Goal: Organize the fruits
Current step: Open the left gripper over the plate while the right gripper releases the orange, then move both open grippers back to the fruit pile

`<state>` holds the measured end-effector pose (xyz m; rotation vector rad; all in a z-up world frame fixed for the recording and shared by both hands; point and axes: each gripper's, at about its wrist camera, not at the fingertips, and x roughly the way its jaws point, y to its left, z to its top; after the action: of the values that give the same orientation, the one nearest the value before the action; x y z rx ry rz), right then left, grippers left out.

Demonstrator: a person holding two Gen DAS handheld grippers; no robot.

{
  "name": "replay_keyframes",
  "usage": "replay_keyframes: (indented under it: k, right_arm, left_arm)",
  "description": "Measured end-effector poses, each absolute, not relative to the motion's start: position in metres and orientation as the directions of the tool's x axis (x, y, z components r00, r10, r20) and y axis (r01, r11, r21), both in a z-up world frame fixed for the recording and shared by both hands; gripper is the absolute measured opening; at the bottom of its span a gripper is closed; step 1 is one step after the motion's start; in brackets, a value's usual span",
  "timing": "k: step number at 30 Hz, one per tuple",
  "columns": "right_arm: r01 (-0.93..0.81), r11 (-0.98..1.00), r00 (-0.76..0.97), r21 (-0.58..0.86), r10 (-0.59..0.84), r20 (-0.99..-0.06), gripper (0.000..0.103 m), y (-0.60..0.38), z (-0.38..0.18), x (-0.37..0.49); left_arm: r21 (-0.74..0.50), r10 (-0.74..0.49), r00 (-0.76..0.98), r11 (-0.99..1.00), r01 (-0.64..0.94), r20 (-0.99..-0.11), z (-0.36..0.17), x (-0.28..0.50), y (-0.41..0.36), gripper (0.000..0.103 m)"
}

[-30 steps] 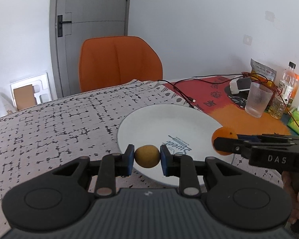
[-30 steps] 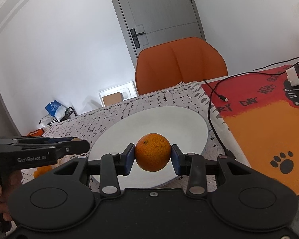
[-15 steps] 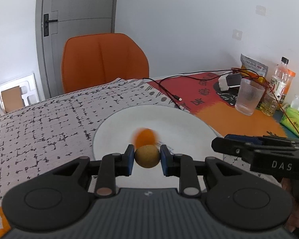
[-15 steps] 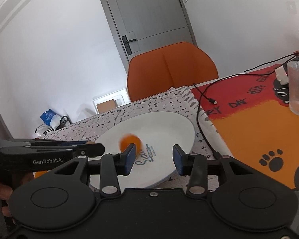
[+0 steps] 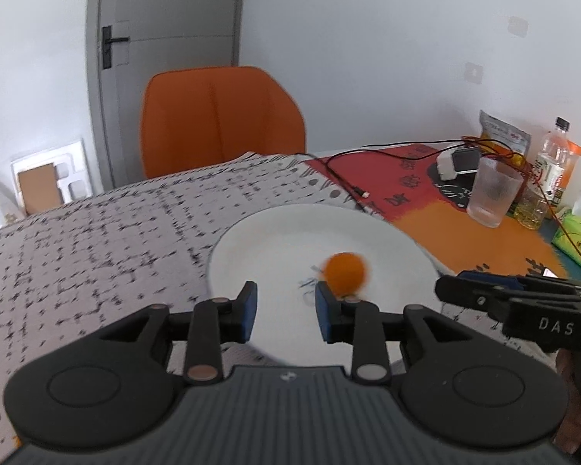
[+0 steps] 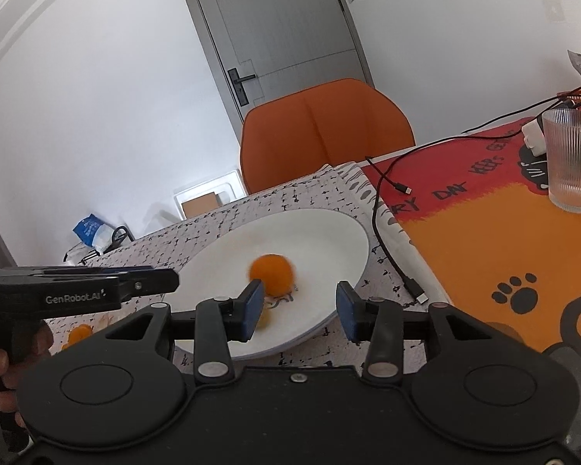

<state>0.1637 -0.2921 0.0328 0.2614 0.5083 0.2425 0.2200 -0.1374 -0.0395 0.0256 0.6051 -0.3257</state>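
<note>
A white plate (image 5: 290,228) (image 6: 329,240) lies on the patterned cloth. An orange (image 5: 345,273) (image 6: 272,274), blurred, lies on the plate. A small yellow fruit (image 6: 264,318) lies on the plate's near part, half hidden behind my right gripper's left finger; it is hidden in the left wrist view. My left gripper (image 5: 285,313) is open and empty above the plate's near rim. My right gripper (image 6: 298,310) is open and empty above the plate's near rim. Each gripper shows from the side in the other's view.
A small orange fruit (image 6: 79,334) lies on the cloth left of the plate. A glass (image 6: 571,159), black cables (image 6: 387,240), a bottle (image 5: 550,170) and packets stand on the orange mat at right. An orange chair (image 5: 217,116) stands behind the table.
Both grippers have opened. The right one dropped the orange and the left one the small yellow fruit onto the plate. The orange has moved across the plate.
</note>
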Motion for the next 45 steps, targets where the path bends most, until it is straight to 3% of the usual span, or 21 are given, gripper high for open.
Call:
replay_keyframes:
  k: [7, 15, 34, 45]
  right_arm:
    - [-0.182, 0.936, 0.842, 0.302, 0.307, -0.444, 0.052, -0.284, 0.031, 0.161]
    - [-0.211, 0.928, 0.825, 0.307, 0.338, -0.454, 0.061, -0.272, 0.028, 0.16]
    - [-0.329, 0.899, 0.795, 0.289, 0.429, -0.428, 0.073, -0.229, 0.045, 0.134]
    - [-0.368, 0.891, 0.761, 0.265, 0.453, -0.465, 0.077, -0.214, 0.036, 0.11]
  left_arm:
    - [-0.082, -0.244, 0.784, 0.967, 0.241, -0.57, -0.038, 0.209, -0.111, 0.055]
    - [-0.066, -0.167, 0.812, 0.985, 0.157, -0.559, -0.035, 0.192, -0.081, 0.073]
    - [-0.069, -0.022, 0.829, 0.997, -0.021, -0.558, -0.029, 0.135, -0.018, 0.075]
    - [-0.1, 0.013, 0.826, 0.991, -0.084, -0.564, -0.03, 0.099, 0.002, 0.075]
